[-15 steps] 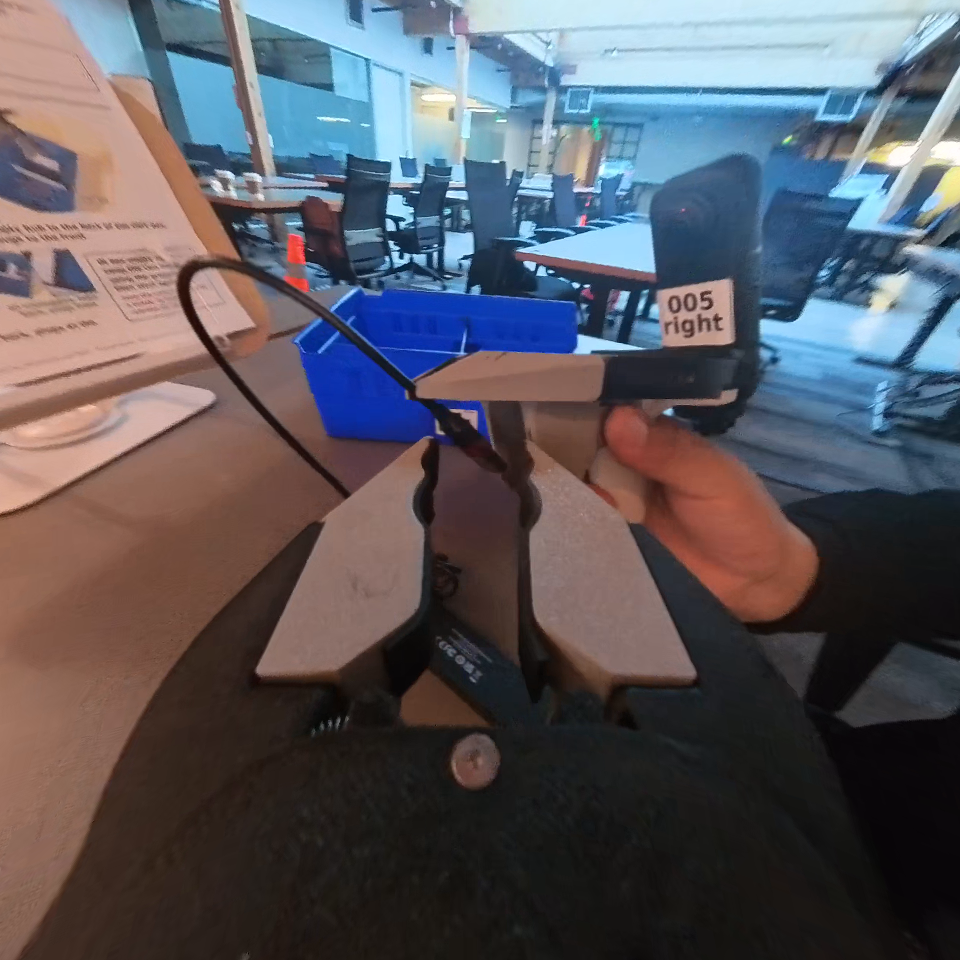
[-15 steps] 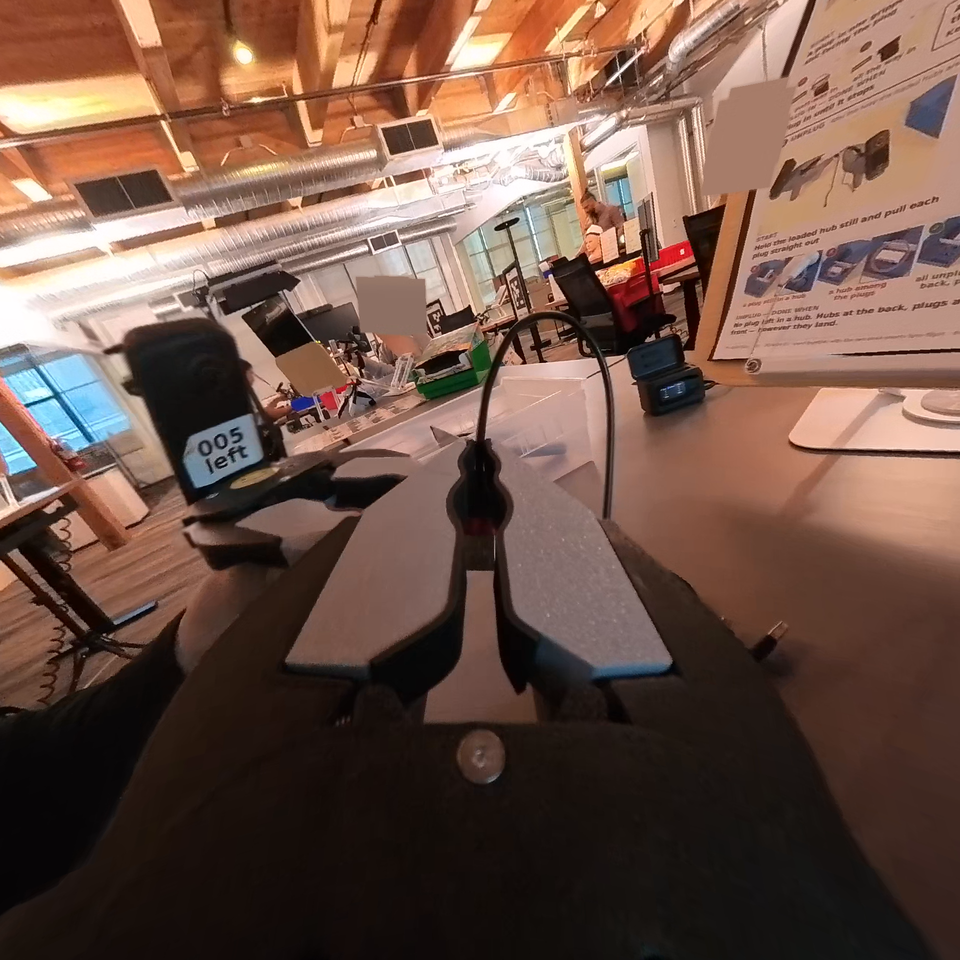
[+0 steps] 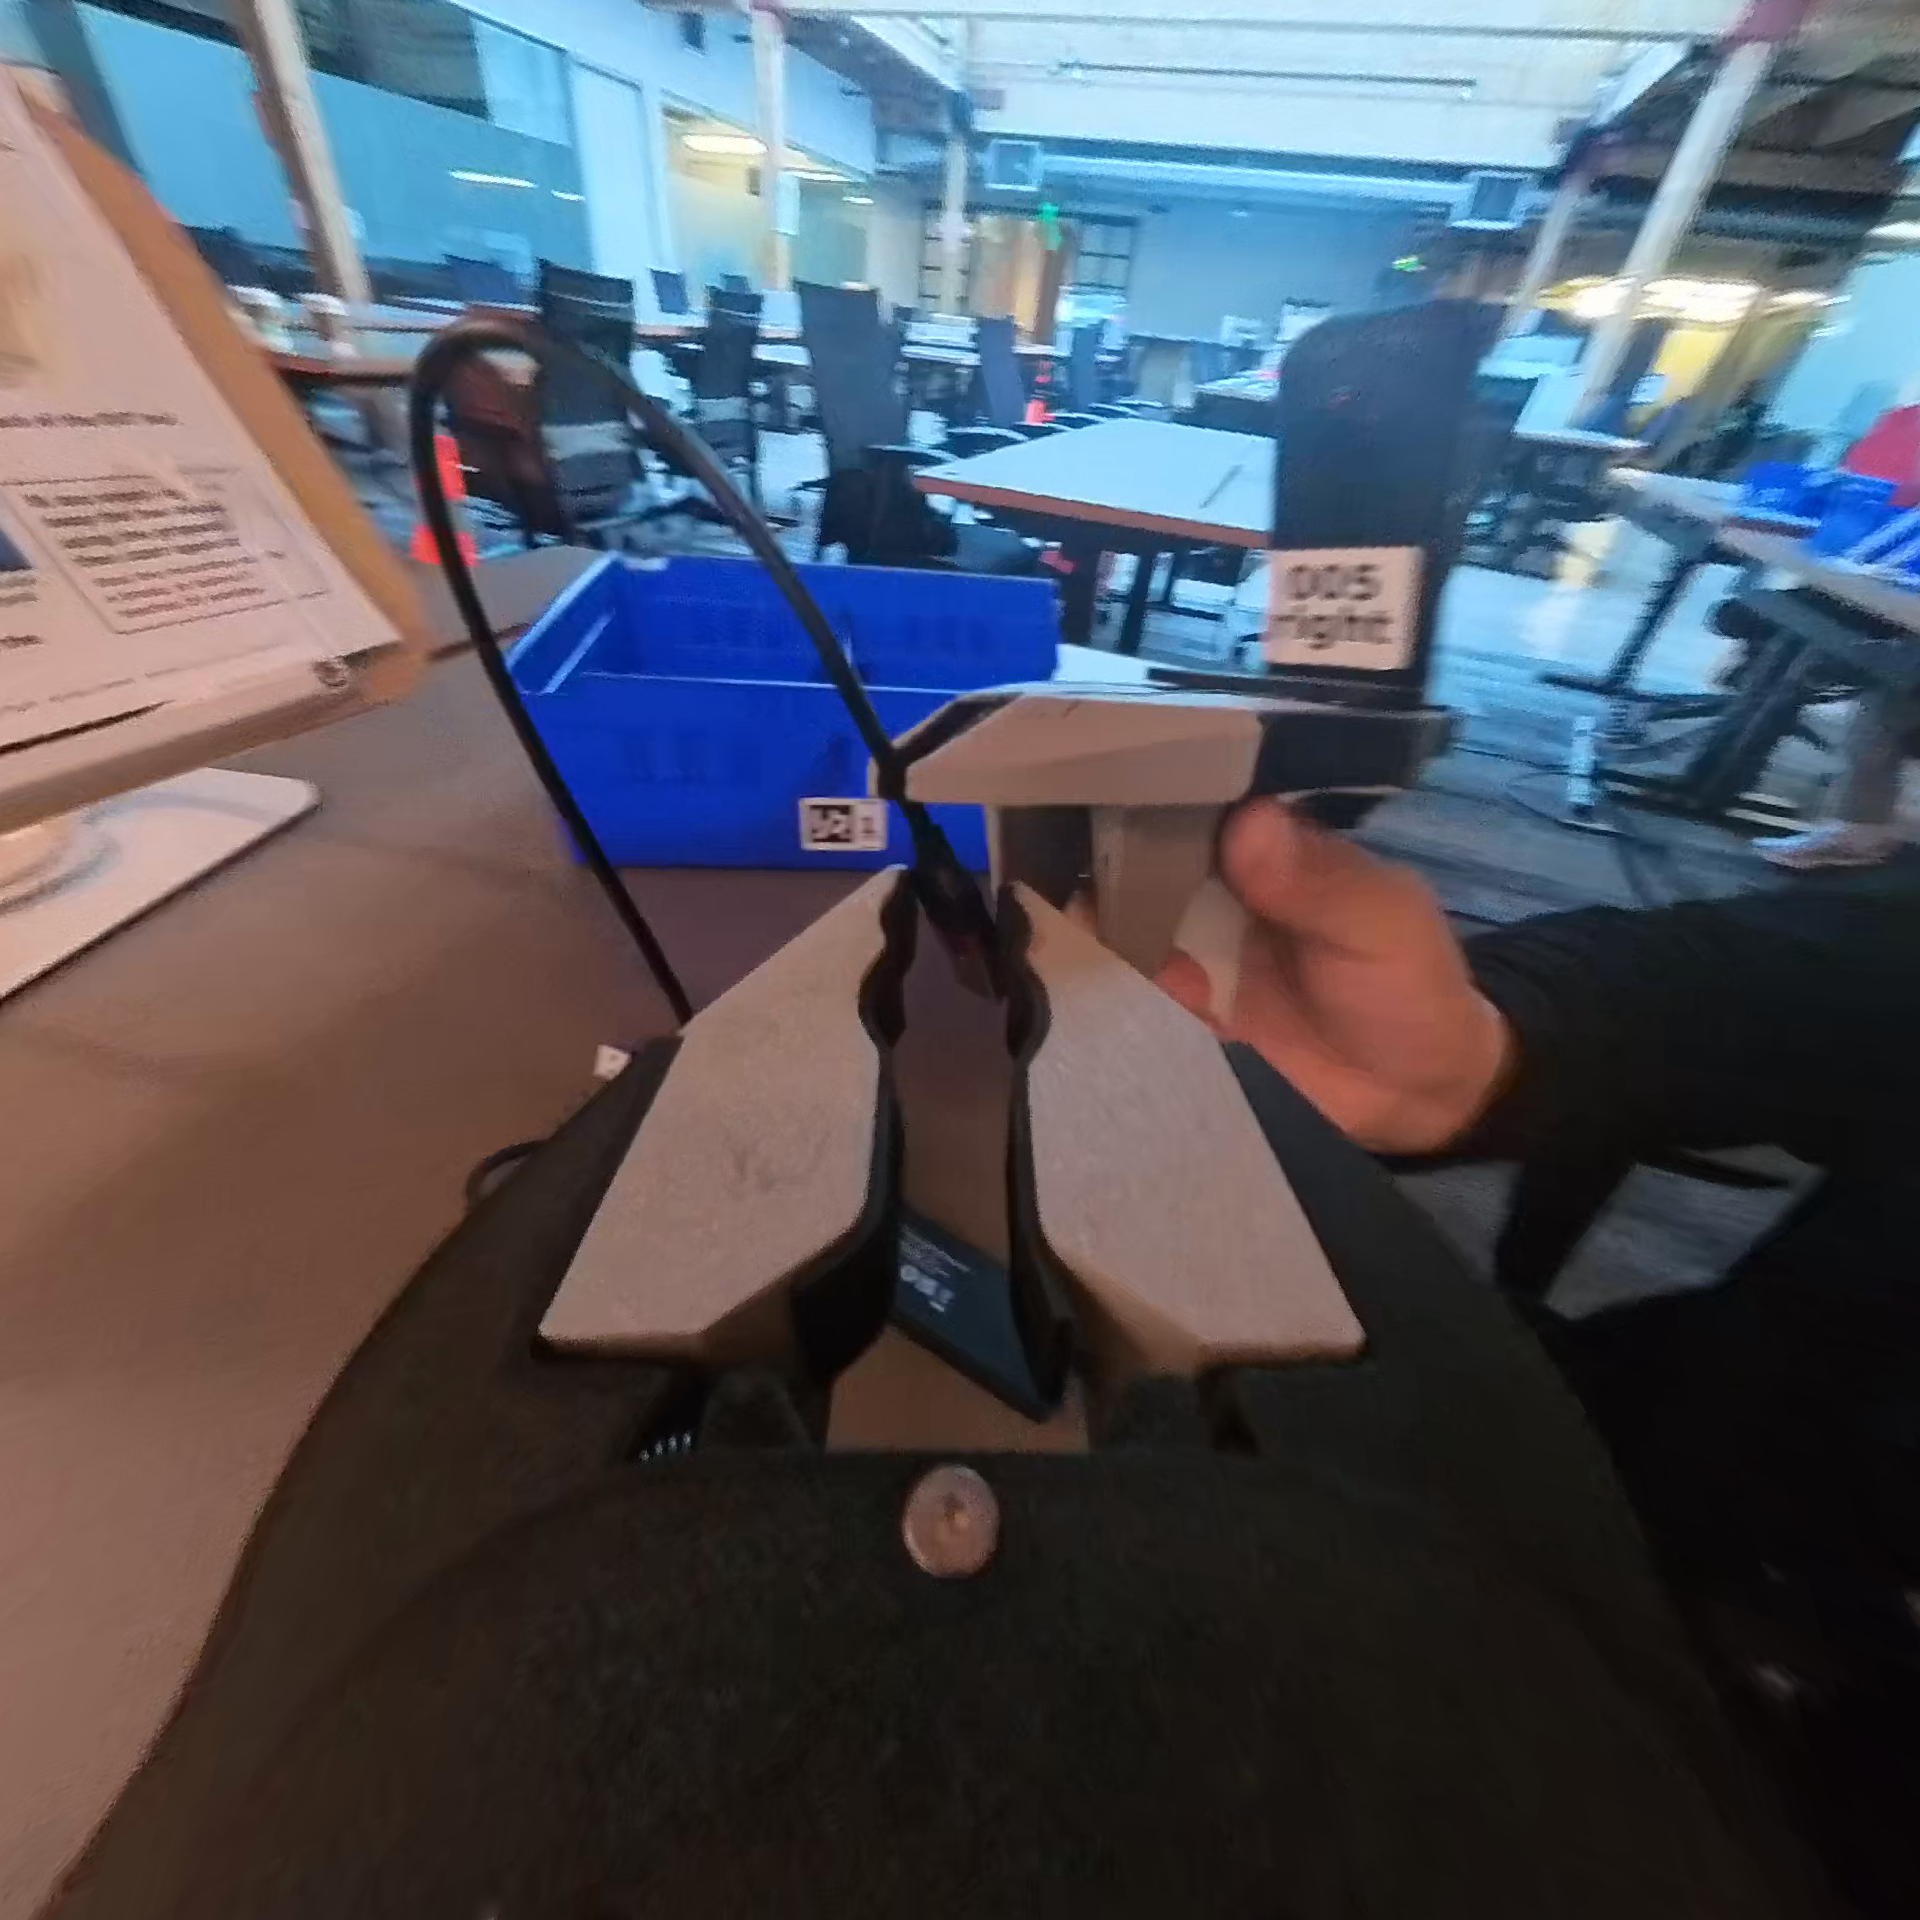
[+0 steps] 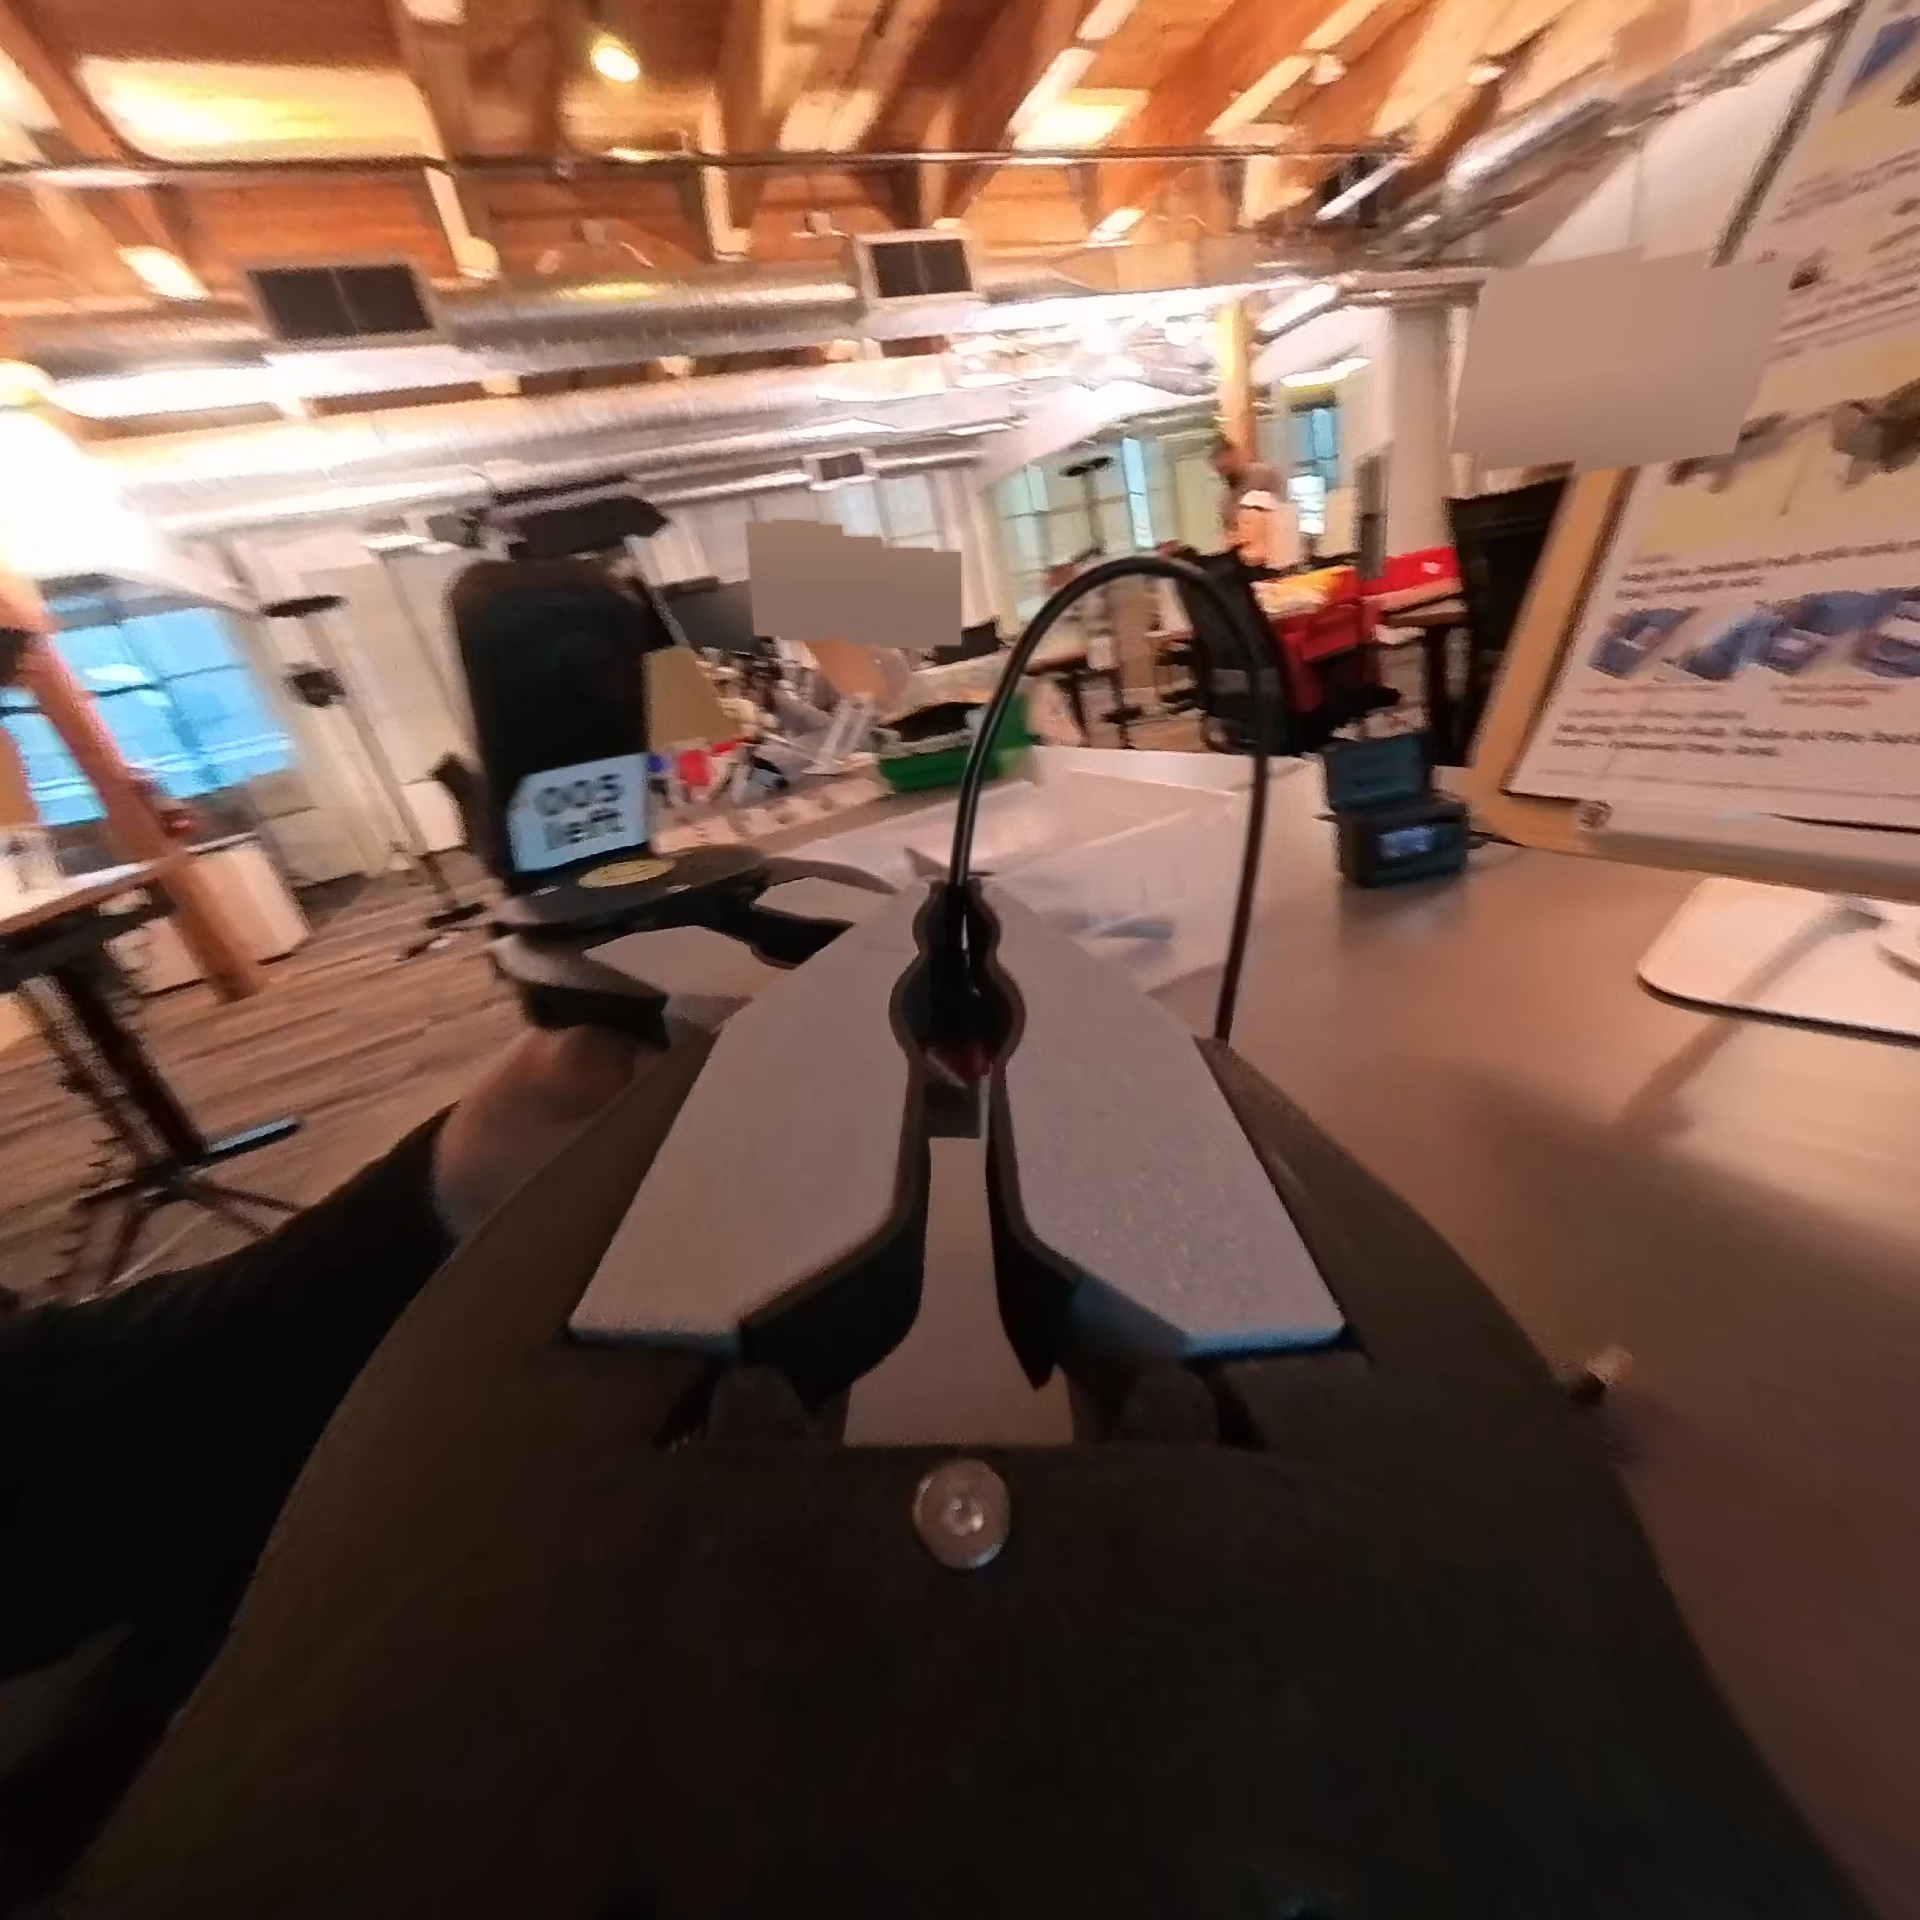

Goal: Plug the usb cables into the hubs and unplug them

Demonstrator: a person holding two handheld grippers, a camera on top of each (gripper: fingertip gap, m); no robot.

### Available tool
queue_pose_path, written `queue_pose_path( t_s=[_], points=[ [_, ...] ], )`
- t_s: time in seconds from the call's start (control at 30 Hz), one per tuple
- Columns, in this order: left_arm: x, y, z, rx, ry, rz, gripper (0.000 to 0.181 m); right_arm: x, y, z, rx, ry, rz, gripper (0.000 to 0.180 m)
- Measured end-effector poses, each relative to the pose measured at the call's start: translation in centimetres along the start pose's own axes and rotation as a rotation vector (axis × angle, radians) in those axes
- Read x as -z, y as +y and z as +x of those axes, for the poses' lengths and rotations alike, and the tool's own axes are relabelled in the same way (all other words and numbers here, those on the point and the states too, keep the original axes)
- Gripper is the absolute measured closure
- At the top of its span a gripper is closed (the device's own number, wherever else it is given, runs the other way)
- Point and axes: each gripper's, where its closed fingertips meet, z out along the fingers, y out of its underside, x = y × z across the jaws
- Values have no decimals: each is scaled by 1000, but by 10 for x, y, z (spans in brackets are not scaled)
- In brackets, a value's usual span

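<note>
My left gripper (image 3: 956, 894) is shut on a dark USB hub (image 3: 966, 1309), which sits deep between its grey fingers. My right gripper (image 4: 961, 904) is shut on a black USB plug (image 4: 961, 997) whose metal tip (image 4: 961, 1101) points back toward the camera. In the left wrist view the right gripper (image 3: 925, 769) holds that plug (image 3: 956, 925) between my left fingertips, above the hub and apart from it. The black cable (image 3: 499, 644) loops up and drops to the grey table (image 3: 260, 1143). The left gripper (image 4: 727, 935) also shows in the right wrist view.
A blue bin (image 3: 779, 727) stands behind the grippers. An instruction board (image 3: 156, 520) stands on a white base (image 3: 135, 862). In the right wrist view there is a small black box (image 4: 1392, 821), a clear tray (image 4: 1091, 831) and a loose plug (image 4: 1600, 1371) on the table.
Both views are now blurred with motion and the two grippers have drawn slightly closer. The right gripper still holds the plug and the left still holds the hub.
</note>
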Motion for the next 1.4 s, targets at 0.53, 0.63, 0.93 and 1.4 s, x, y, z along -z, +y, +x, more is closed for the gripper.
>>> queue_pose_path(
  t_s=[0.53, 0.63, 0.93, 1.4],
  points=[
    [43, -13, 98, 360, 910, 28, 171, 34, -9, -81, 29, -787, -120, 155],
    [45, -13, 106, 429, 1006, 33, 171, 46, -9, -93, 65, -881, -86, 158],
    [47, -4, 128, 498, 1174, -21, 172, 62, 2, -106, 56, -1018, -120, 170],
    [22, 1, 23, 37, 232, -136, 141, 12, -26, -15, -120, -470, -53, 178]
  ],
)
